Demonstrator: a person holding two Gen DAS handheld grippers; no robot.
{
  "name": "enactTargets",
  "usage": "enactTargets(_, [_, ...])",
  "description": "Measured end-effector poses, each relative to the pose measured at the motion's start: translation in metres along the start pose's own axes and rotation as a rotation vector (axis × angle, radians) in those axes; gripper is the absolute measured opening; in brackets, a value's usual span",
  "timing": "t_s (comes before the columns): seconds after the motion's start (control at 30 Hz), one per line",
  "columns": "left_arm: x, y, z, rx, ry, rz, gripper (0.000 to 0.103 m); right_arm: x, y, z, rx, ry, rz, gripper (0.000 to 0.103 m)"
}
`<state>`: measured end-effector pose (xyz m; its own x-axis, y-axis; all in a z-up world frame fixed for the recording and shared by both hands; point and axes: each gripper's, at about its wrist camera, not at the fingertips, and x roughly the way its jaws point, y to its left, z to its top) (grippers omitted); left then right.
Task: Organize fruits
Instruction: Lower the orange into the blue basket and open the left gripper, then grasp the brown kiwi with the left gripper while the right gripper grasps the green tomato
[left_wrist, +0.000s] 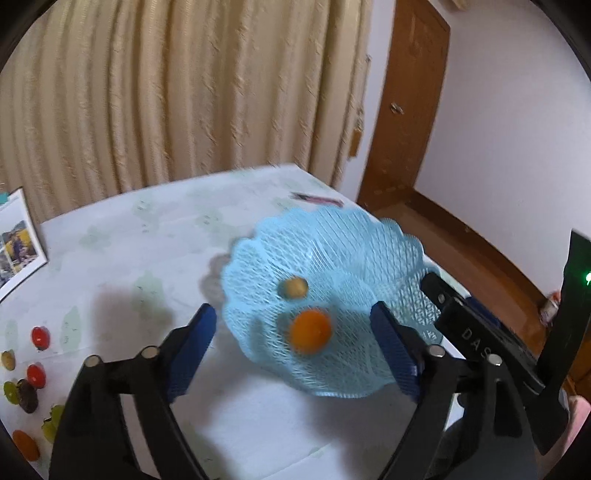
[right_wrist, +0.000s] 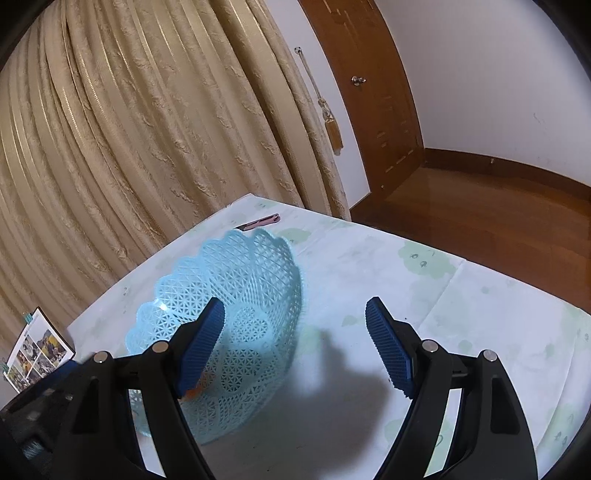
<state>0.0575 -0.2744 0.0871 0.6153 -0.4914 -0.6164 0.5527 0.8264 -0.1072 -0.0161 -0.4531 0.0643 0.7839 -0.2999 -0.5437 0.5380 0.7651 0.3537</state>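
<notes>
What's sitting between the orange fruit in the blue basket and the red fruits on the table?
Left wrist view: bare tablecloth and the left gripper's blue pad.

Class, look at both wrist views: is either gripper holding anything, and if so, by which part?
Nothing is held. The left gripper stands open above the blue basket, and the right gripper is open over the table.

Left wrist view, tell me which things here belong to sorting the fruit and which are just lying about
Part of the job:
- blue basket
- orange fruit and small yellowish fruit in the basket
- loose fruits at the left on the table

Just lying about:
- photo booklet
- pink pen beyond the basket
- curtain
- door
</notes>
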Motion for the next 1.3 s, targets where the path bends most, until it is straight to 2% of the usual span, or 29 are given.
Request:
enactTargets(0.17, [-0.016,0.016,0.002,-0.018,-0.028,0.04,0.086,-0.004,0.0,0.0,0.001,-0.017,0.003,0.08])
enactTargets(0.3, [-0.029,0.027,0.002,-0.03,-0.05,0.076,0.091,-0.008,0.003,-0.001,-0.015,-0.039,0.011,0.08])
enactTargets(0.43, [-0.043,0.044,0.002,-0.047,-0.068,0.11,0.092,-0.013,0.008,-0.003,-0.05,-0.067,0.015,0.081])
enactTargets(0.63, [-0.065,0.076,0.001,-0.09,-0.086,0.2,0.092,-0.019,0.019,-0.007,-0.106,-0.094,0.02,0.084])
enactTargets(0.8, [-0.083,0.113,-0.006,-0.131,-0.082,0.298,0.095,-0.017,0.026,-0.012,-0.136,-0.075,0.02,0.084])
enactTargets(1.03, [-0.106,0.184,-0.022,-0.231,-0.062,0.412,0.095,-0.018,0.04,-0.019,-0.208,-0.092,0.019,0.084])
enactTargets(1.23, [-0.113,0.247,-0.038,-0.335,0.005,0.451,0.095,-0.016,0.053,-0.024,-0.276,-0.078,0.023,0.084])
enactTargets(1.3, [-0.113,0.264,-0.045,-0.361,0.019,0.487,0.095,-0.017,0.058,-0.026,-0.292,-0.07,0.037,0.084])
